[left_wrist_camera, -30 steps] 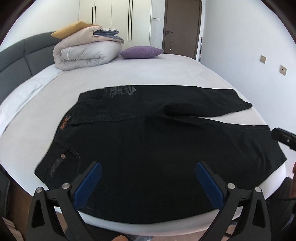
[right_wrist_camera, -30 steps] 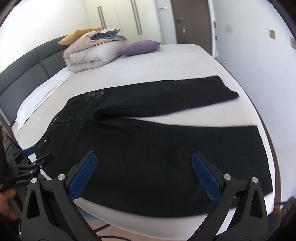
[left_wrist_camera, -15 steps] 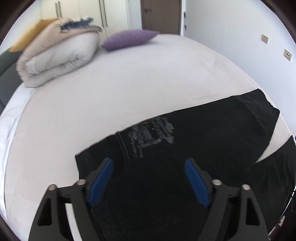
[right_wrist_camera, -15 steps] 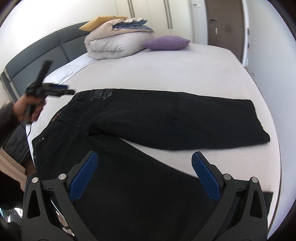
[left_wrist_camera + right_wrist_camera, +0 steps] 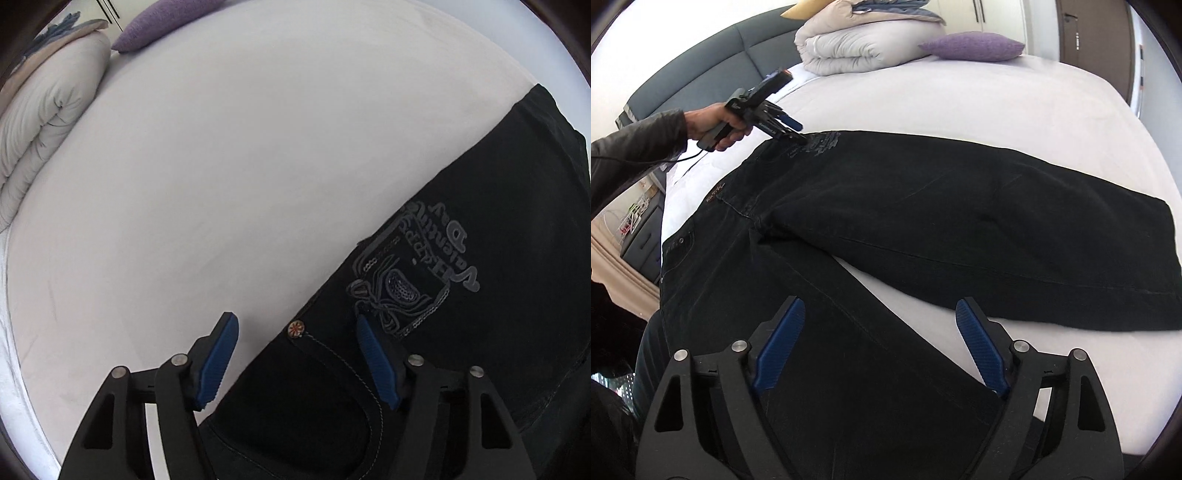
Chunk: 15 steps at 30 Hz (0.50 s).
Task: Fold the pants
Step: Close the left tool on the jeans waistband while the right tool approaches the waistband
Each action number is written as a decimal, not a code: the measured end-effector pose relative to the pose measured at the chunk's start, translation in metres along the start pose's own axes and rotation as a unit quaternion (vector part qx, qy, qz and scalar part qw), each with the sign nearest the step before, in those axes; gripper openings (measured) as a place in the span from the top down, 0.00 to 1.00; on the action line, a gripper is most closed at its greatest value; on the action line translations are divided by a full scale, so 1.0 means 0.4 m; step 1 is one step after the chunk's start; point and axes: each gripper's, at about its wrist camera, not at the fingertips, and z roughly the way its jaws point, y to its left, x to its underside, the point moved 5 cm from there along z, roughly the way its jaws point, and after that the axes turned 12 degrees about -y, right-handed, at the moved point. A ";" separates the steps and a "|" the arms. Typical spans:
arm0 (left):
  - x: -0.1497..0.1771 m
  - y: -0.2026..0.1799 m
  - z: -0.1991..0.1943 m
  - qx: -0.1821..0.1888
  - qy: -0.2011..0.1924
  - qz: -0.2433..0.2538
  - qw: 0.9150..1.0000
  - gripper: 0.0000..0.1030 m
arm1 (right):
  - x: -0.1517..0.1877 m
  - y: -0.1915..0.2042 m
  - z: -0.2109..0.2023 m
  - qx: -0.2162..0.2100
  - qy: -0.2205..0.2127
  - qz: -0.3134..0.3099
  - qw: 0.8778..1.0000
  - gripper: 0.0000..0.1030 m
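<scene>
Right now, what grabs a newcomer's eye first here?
The black pants spread flat across the white bed, legs splayed apart. The left gripper, jaws open, straddles the waist edge by the metal rivet and the grey embroidered logo. The right gripper hovers open over the near leg.

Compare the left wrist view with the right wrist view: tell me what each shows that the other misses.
Only the left wrist view shows the small round metal rivet at the waist corner and the readable grey embroidered crest. Only the right wrist view shows both spread legs, the grey padded headboard, the brown door and the left gripper from outside. Both show the black denim pants, white bed sheet, purple cushion and folded duvet.
</scene>
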 end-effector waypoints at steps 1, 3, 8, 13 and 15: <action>0.005 0.001 0.007 0.006 0.000 -0.004 1.000 0.33 | 0.003 0.005 0.004 -0.002 0.000 -0.002 1.000 0.19; 0.008 0.006 0.007 0.018 -0.009 -0.022 1.000 0.36 | -0.003 0.007 0.019 -0.007 0.004 -0.006 1.000 0.22; 0.020 -0.035 -0.024 0.014 -0.028 -0.012 0.999 0.88 | -0.032 0.037 0.044 -0.017 0.002 -0.024 1.000 0.27; 0.055 -0.114 -0.120 -0.057 -0.085 0.019 0.995 0.90 | -0.128 0.069 0.078 -0.027 -0.021 -0.051 0.998 0.34; 0.083 -0.155 -0.179 -0.076 -0.122 0.017 0.989 0.90 | -0.175 0.090 0.094 -0.035 -0.030 -0.063 0.997 0.34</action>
